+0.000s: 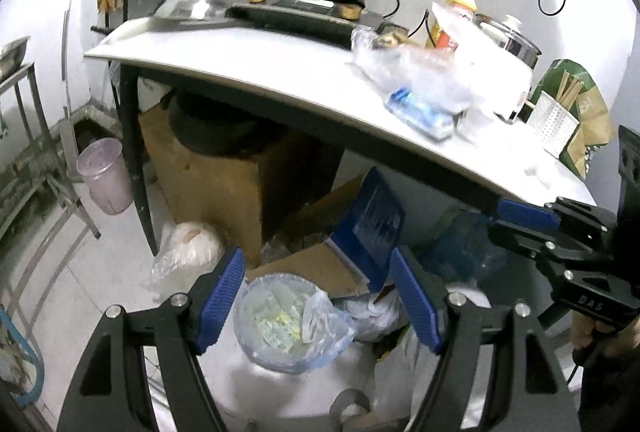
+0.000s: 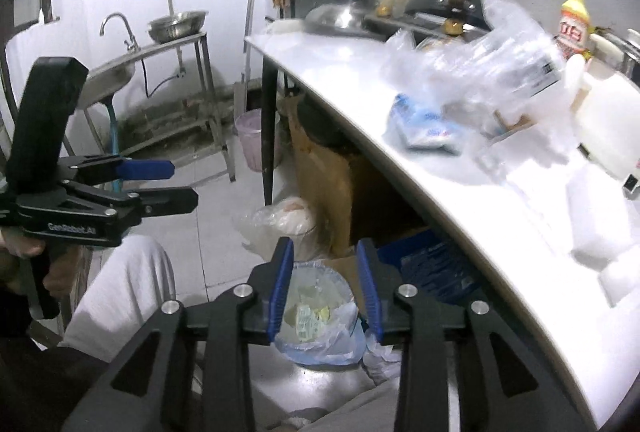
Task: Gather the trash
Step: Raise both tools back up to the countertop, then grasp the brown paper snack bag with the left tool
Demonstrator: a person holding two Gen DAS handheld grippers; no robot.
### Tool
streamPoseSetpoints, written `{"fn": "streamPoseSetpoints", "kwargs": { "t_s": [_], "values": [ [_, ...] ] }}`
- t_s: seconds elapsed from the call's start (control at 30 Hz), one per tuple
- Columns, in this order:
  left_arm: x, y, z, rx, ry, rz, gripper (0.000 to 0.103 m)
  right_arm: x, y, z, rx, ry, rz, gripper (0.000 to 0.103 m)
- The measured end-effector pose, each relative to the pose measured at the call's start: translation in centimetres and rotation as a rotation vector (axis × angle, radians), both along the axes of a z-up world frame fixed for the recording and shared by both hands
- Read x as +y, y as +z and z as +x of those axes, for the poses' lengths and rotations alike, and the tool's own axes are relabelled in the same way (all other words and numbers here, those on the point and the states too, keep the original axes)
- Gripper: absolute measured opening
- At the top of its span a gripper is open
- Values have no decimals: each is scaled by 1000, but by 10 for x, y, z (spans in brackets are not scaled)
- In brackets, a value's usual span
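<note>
While both grippers hang empty over the bin, the trash waits up on the table.

With fingers spread wide on the left gripper (image 1: 318, 296) and parted, holding nothing, on the right gripper (image 2: 324, 292), both sit above the bag-lined trash bin (image 1: 286, 320) on the floor. Crumpled clear plastic wrappers (image 1: 432, 75) and a blue packet (image 1: 424, 111) lie on the table (image 1: 248, 59); I'd lift one gripper, pinch a loose fold near the edge, then carry it straight down.

You're wearing pale grey trousers (image 2: 120, 272); your black grippers (image 1: 320, 296) are showing blue ribbed pads (image 2: 280, 288) and silver screws (image 2: 242, 290).
</note>
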State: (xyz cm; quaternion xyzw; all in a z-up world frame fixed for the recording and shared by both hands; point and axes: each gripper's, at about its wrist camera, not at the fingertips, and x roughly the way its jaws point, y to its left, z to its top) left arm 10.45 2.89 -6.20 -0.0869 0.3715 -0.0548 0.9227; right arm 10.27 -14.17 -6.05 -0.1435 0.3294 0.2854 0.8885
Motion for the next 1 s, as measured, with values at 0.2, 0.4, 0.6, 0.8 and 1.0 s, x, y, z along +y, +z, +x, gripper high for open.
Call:
{"fn": "streamPoseSetpoints", "kwargs": {
  "t_s": [0.2,0.4,0.6,0.8,1.0],
  "values": [
    [-12,31,20,-38,-19,30,75,-18,30,1,-37,-11,27,34],
    [-33,62,48,-83,-61,46,75,-36,69,3,-98,-30,75,42],
    [-58,94,83,-136,-99,66,75,-54,96,21,-137,-64,105,49],
    [-78,106,122,-142,-137,80,75,-78,112,42,-159,-92,137,52],
    [-109,103,167,-109,-211,130,75,-95,116,62,-162,-108,166,53]
  ]
}}
